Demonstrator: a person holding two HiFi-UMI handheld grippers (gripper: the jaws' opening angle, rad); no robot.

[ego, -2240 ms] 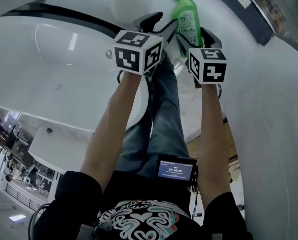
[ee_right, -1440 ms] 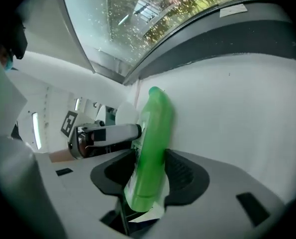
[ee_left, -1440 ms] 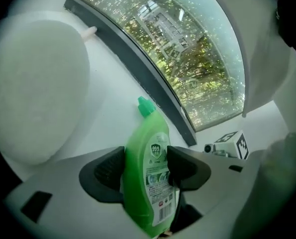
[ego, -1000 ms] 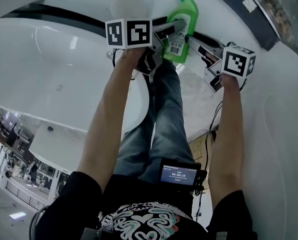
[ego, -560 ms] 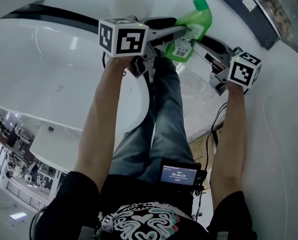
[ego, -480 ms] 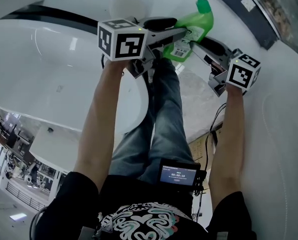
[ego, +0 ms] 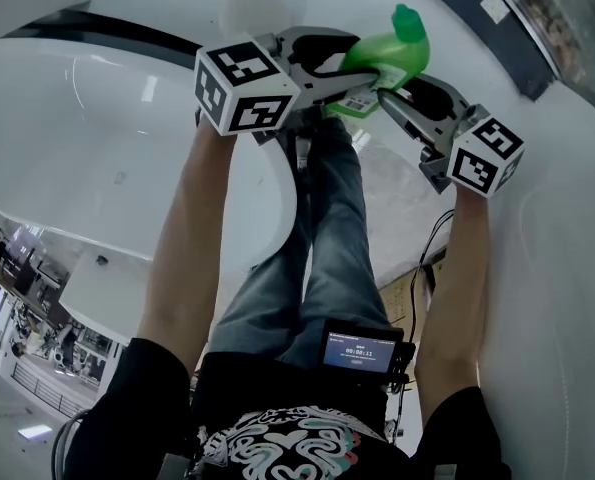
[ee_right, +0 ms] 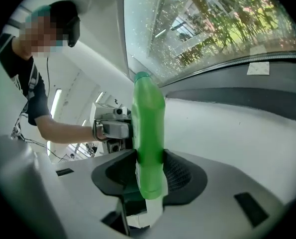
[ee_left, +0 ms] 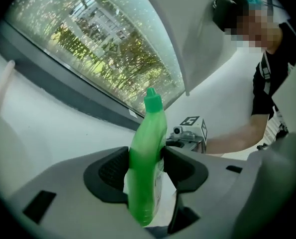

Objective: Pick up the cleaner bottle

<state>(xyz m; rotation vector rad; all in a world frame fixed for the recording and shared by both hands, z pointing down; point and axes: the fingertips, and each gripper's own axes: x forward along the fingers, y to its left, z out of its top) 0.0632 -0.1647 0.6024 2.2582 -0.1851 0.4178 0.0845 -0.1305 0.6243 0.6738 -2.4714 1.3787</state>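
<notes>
The green cleaner bottle (ego: 395,52) is off the surface, tilted with its cap toward the upper right in the head view. My left gripper (ego: 345,66) has its dark pads against the bottle's (ee_left: 147,153) sides, and its jaws are opening slightly with the bottle between them. From the other side my right gripper (ego: 405,80) is shut on the bottle's (ee_right: 148,133) lower body. In each gripper view the bottle stands upright between the pads of the left gripper (ee_left: 145,167) or the right gripper (ee_right: 150,171), and a white label shows below.
A white bathtub (ego: 127,138) curves at the left, with its rim under the grippers. A white wall and a dark window sill (ego: 477,8) lie beyond. The person's jeans-clad legs (ego: 322,228) and a small screen (ego: 357,348) at the waist are below.
The bottle has risen and tipped over toward the right. Both grippers have rolled with it, their marker cubes turning, and the left gripper has closed in around the bottle.
</notes>
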